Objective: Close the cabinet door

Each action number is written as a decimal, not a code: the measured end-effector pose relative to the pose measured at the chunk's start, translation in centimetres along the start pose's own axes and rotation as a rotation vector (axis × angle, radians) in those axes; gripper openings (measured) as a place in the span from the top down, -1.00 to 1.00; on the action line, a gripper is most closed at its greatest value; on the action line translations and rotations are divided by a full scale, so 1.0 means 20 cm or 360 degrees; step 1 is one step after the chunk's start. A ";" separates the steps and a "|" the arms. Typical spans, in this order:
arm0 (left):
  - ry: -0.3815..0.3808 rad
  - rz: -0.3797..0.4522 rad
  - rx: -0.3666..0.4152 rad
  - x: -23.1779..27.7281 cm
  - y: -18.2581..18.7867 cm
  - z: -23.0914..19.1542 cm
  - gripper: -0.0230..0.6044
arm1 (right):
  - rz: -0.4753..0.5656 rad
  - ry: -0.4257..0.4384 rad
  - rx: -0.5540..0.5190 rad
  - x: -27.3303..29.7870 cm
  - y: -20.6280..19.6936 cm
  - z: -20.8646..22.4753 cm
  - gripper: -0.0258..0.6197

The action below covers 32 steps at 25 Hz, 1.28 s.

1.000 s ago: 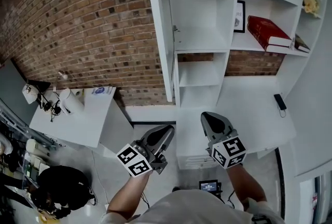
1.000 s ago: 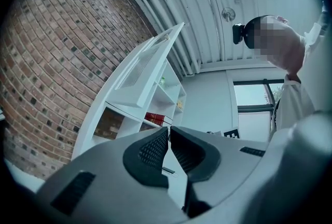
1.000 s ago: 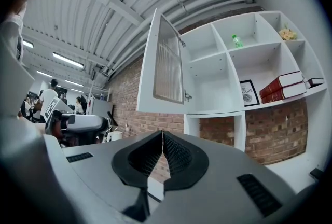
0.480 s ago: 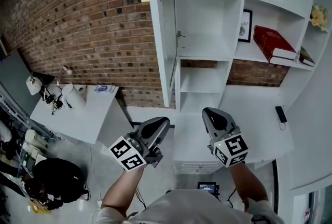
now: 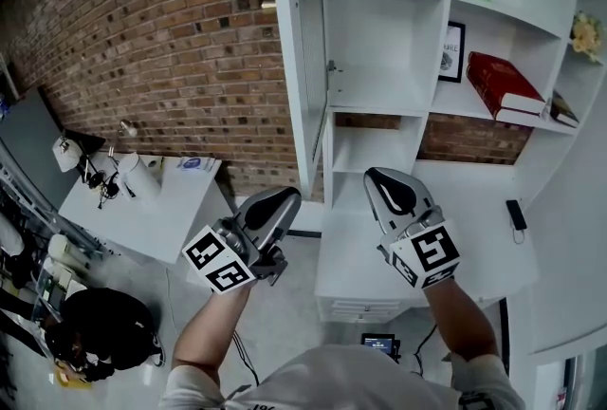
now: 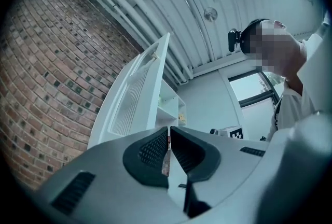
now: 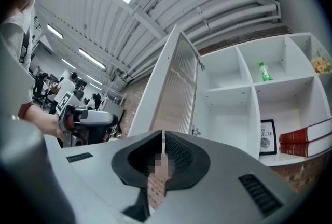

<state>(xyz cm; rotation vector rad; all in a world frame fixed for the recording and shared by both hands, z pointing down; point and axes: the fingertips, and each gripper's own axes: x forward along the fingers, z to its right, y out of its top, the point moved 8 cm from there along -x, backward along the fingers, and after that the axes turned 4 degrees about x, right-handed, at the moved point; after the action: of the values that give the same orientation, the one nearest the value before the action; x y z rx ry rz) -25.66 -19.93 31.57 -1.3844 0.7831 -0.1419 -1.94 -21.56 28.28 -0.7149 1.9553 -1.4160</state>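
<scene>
The tall white cabinet door (image 5: 302, 66) stood open in the upper middle of the head view. You saw it almost edge-on, and it came out from the left side of the white open-shelf cabinet (image 5: 379, 47). I judged it a thin, stiff panel that would swing lightly on its hinges. Its face looked smooth and perhaps a little slippery, so it asked for a push more than for a grip. You would do best to press on its outer face near the free edge, far from the hinges, or to use the small brass-coloured knob (image 5: 269, 6) on that side.

The rough red-brown brick wall (image 5: 142, 38) filled the upper left. The cabinet was flat white board with square compartments. The inner face of the door carried a finely ribbed panel, plain in the right gripper view.

Your left gripper (image 5: 275, 204) and right gripper (image 5: 387, 182) were in the lower middle, below the door and apart from it. On each the jaws were pressed together with nothing between them, and their dark pads (image 6: 155, 148) were ridged.
</scene>
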 end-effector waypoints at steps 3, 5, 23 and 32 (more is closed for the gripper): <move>-0.0022 0.0027 0.0073 0.04 0.08 -0.02 0.85 | 0.0043 0.0052 -0.0085 0.05 0.07 -0.03 0.84; -0.0031 0.0042 0.0120 0.06 0.14 -0.03 0.85 | 0.0061 0.0076 -0.0139 0.08 0.11 -0.06 0.84; -0.0044 0.0162 0.0411 0.21 0.52 -0.18 0.85 | 0.0238 0.0079 -0.0385 0.19 0.44 -0.14 0.84; -0.0050 0.0242 0.0422 0.33 0.71 -0.23 0.84 | 0.0229 0.0096 -0.0440 0.23 0.54 -0.19 0.84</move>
<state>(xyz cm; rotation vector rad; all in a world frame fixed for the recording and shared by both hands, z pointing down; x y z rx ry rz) -28.37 -24.00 16.05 -1.0709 0.8095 -0.1010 -8.61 -19.39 18.06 -0.6432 2.2288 -1.1056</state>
